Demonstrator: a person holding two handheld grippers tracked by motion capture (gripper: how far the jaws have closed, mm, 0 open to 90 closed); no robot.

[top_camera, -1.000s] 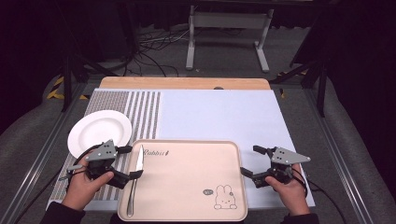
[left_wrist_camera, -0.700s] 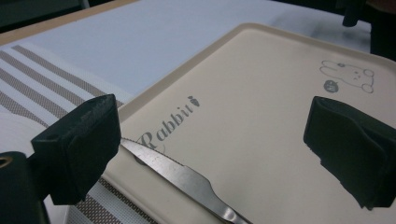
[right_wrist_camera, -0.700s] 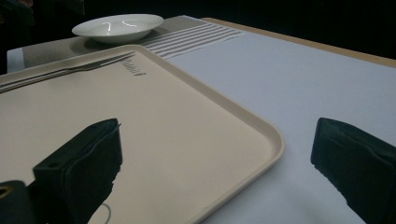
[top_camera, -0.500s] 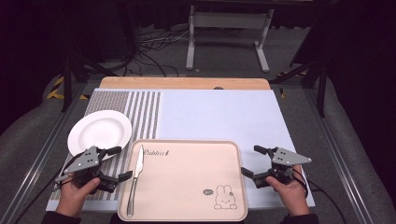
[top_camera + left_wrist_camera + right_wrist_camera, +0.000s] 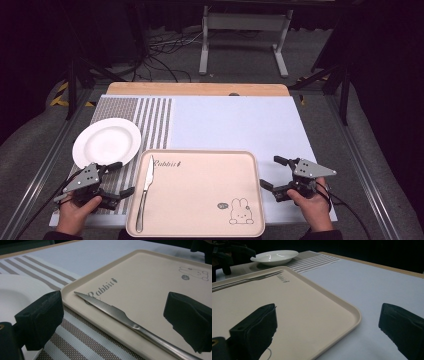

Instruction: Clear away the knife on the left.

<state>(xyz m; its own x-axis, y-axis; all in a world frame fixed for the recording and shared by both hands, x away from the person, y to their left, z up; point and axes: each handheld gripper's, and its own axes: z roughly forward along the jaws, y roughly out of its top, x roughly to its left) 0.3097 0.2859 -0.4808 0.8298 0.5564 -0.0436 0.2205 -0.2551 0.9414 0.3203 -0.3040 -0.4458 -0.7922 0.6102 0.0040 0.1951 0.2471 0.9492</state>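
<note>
The knife (image 5: 145, 192) lies along the left edge of the tray (image 5: 200, 232), blade toward the far side, handle toward the near left corner. The left gripper (image 5: 114, 177) sits just off that edge over the striped mat (image 5: 150, 112), its jaws wide apart and holding nothing; in the left gripper view the knife (image 5: 117, 312) runs slantwise between the two pads, resting on the tray rim (image 5: 75, 287). The right gripper (image 5: 270, 172) waits at the tray's right edge, jaws equally wide and empty.

The likely trouble is the grip itself. The knife is thin, smooth metal lying flat (and partly propped on the raised rim), so jaws closing across it may skid over the top, or pinch the rim along with it. If the lower pad catches under the rim, the whole tray could lift or slide toward the right edge of the table. A hold taken far from the middle would probably let the knife swing down and drop.

The plate (image 5: 106, 141) stands near the left gripper on the far side; a wide swing of that hand could knock it toward the left edge of the table.
</note>
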